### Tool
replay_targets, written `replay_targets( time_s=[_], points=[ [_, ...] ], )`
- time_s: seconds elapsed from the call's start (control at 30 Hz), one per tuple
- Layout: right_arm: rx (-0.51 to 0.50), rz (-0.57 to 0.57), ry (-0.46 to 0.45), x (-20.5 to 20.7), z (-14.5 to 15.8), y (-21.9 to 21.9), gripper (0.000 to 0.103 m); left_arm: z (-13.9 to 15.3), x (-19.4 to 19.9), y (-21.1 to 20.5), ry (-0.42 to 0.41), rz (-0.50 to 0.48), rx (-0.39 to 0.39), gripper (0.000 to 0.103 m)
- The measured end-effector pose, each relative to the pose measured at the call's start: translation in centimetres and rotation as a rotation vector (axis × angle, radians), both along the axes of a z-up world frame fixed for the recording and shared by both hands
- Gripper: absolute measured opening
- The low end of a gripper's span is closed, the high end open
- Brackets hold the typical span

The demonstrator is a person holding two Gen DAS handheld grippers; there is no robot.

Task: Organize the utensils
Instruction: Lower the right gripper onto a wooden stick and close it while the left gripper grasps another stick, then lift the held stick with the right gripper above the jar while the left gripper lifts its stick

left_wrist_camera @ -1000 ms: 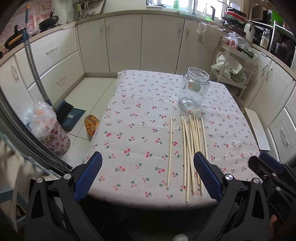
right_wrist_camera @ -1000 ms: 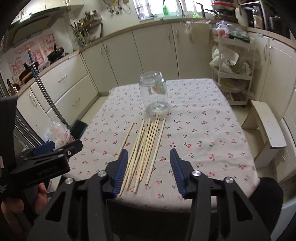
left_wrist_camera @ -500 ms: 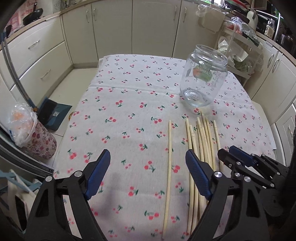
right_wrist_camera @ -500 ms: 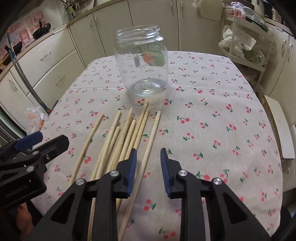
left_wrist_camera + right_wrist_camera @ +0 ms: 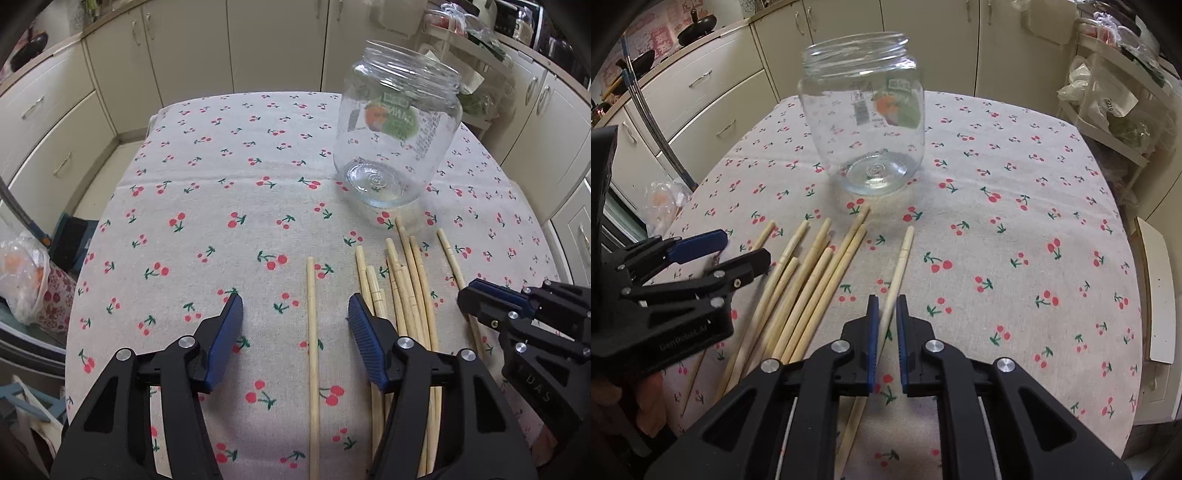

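Observation:
Several pale wooden chopsticks (image 5: 406, 295) lie on the cherry-print tablecloth in front of an empty, upright glass jar (image 5: 397, 125). My left gripper (image 5: 293, 317) is open low over the cloth, its fingers either side of a lone chopstick (image 5: 313, 332). My right gripper (image 5: 885, 314) has its jaws narrowed around the rightmost chopstick (image 5: 899, 266), with a thin gap still visible on each side. The jar (image 5: 864, 125) stands just beyond the sticks (image 5: 812, 280). Each gripper shows in the other's view, the left (image 5: 698, 254) and the right (image 5: 491, 299).
The table (image 5: 1034, 221) is covered by the cloth and drops off at every side. Cream kitchen cabinets (image 5: 277, 44) ring the room. A wire shelf with bags (image 5: 1115, 96) stands at the right. A bagged bin (image 5: 26, 280) sits on the floor at the left.
Both grippers have come down and forward toward the chopsticks. The right gripper's jaws have narrowed around the rightmost chopstick. The left gripper's opening has narrowed a little over the lone stick.

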State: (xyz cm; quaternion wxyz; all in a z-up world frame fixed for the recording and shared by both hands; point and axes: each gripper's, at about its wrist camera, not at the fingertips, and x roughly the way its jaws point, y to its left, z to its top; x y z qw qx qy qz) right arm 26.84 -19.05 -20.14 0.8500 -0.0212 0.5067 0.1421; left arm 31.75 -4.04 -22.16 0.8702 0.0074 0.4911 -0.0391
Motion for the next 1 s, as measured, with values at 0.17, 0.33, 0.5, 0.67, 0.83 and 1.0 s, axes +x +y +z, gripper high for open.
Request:
replay_targets(
  time_s=[0.17, 0.33, 0.5, 0.67, 0.83, 1.0],
  points=[
    [-0.041, 0.027, -0.024, 0.7, 0.0, 0.7, 0.008, -0.1, 0.3, -0.8, -0.03, -0.012, 0.049, 0.032],
    [0.0, 0.043, -0.001, 0.5, 0.1, 0.3, 0.006, 0.1, 1.0, 0.1, -0.014, -0.06, -0.035, 0.005],
    [0.013, 0.046, -0.007, 0.4, 0.5, 0.4, 0.006, 0.0, 1.2, 1.6, 0.016, -0.087, -0.115, 0.005],
    [0.034, 0.043, -0.023, 0.4, 1.1, 0.3, 0.006, 0.3, 1.3, 2.3, 0.03, -0.088, -0.137, 0.004],
    [0.171, -0.026, -0.056, 0.2, 2.4, -1.8, 0.006, 3.4, 0.7, 3.0, -0.043, -0.067, -0.185, 0.004],
    [0.369, -0.107, -0.139, -0.3, 3.5, -4.1, 0.006, 8.9, 1.3, 2.9, -0.202, -0.054, -0.289, 0.004]
  ],
)
